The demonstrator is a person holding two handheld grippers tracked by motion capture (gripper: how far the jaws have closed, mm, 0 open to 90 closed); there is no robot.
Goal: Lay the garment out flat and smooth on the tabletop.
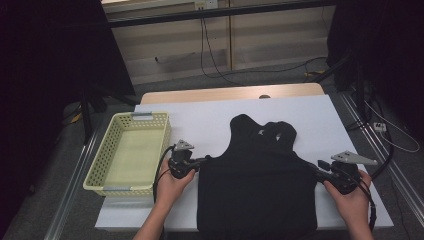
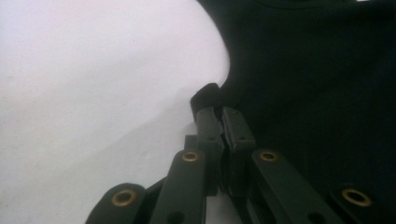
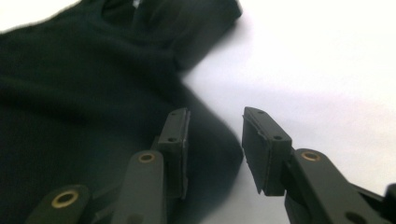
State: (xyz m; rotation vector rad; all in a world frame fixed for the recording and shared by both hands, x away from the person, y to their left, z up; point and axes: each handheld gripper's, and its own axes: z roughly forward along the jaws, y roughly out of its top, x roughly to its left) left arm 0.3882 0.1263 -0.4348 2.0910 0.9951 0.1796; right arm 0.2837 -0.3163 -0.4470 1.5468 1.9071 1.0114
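Because only the left gripper [image 2: 223, 122] is clenched on the black vest [image 1: 260, 175], pinching a small fold at its side edge, a pull now would likely drag the garment askew or slip the fold free. The right gripper [image 3: 215, 140] stands released, jaws straddling the opposite edge. The vest lies flat, dark and matte, on the white table [image 1: 200, 120], between the two sets of fingers.

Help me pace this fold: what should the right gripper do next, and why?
Probably shut on the top's edge. The left gripper already pinches its side, while the right gripper sits open with the cloth edge between its fingers.
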